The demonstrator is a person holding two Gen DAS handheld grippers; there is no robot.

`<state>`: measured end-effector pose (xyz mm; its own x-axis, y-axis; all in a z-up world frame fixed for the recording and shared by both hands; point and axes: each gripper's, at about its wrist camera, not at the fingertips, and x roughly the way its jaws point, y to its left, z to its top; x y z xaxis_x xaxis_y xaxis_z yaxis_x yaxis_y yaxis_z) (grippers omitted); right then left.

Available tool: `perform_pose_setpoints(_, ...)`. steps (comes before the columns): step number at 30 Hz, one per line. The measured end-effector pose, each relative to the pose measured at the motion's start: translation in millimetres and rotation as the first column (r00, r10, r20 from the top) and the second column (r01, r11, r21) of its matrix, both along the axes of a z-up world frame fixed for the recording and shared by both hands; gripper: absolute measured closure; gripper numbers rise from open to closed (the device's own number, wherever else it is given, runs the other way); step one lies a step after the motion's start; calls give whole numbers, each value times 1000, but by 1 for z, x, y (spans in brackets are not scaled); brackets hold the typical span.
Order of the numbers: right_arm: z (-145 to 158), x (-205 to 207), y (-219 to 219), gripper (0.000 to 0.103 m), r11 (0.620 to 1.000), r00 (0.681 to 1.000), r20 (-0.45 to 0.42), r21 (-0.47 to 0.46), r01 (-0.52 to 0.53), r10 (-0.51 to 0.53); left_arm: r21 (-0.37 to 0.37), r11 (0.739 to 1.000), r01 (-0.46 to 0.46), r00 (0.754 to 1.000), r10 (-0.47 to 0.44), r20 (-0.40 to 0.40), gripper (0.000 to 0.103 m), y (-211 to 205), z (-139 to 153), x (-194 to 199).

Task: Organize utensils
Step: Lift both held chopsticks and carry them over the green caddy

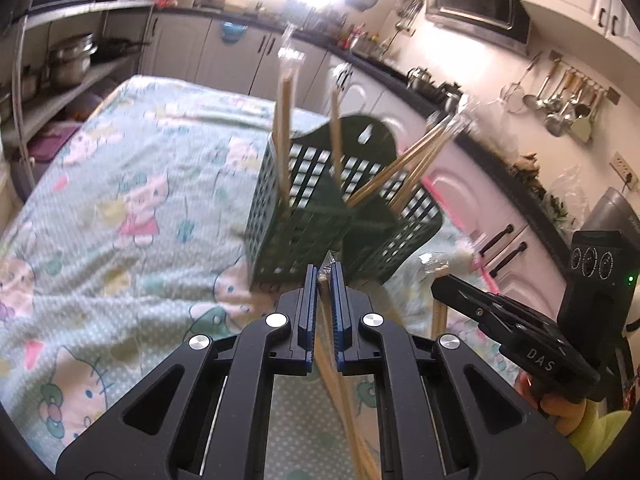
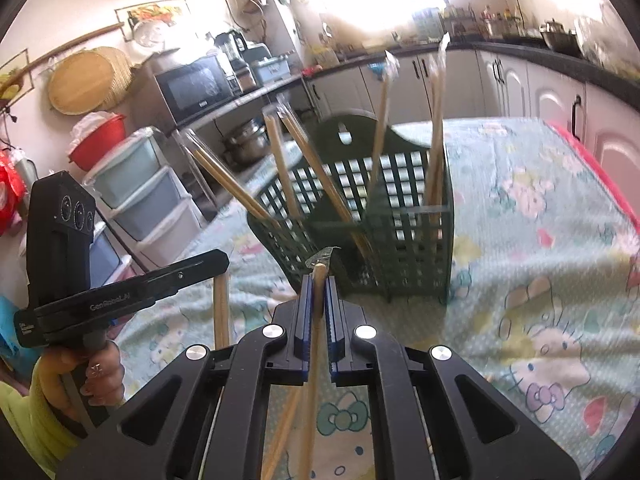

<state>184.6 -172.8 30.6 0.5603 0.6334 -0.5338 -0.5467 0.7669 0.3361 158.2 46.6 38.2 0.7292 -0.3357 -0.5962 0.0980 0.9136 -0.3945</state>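
A dark green lattice basket (image 1: pixel 304 236) (image 2: pixel 404 248) stands on the table, split into compartments. Several wrapped wooden chopstick pairs (image 1: pixel 283 120) (image 2: pixel 380 136) lean in it. My left gripper (image 1: pixel 325 271) is shut on a wooden chopstick pair (image 1: pixel 340 400) that hangs down below the jaws, just short of the basket. My right gripper (image 2: pixel 319 280) is shut on another chopstick pair (image 2: pixel 310 400), also in front of the basket. Each gripper shows in the other's view: the right gripper (image 1: pixel 438 282) with its sticks (image 1: pixel 439 318), and the left gripper (image 2: pixel 224 258) with its sticks (image 2: pixel 221 312).
A pale green cartoon-cat cloth (image 1: pixel 120 208) (image 2: pixel 540 240) covers the table. Kitchen cabinets and a dark counter (image 1: pixel 400 76) run behind it. To one side stand a shelf with pots (image 1: pixel 72 60), a microwave (image 2: pixel 196 84) and plastic drawers (image 2: pixel 140 188). Ladles hang on the wall (image 1: pixel 568 104).
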Motion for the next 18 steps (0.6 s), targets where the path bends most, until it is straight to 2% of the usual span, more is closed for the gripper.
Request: perform_pose_setpoints(18, 40, -7, -31, 97, 995, 987, 131, 53, 84, -90, 11, 1000, 17, 988, -18, 151, 100, -13, 57, -6)
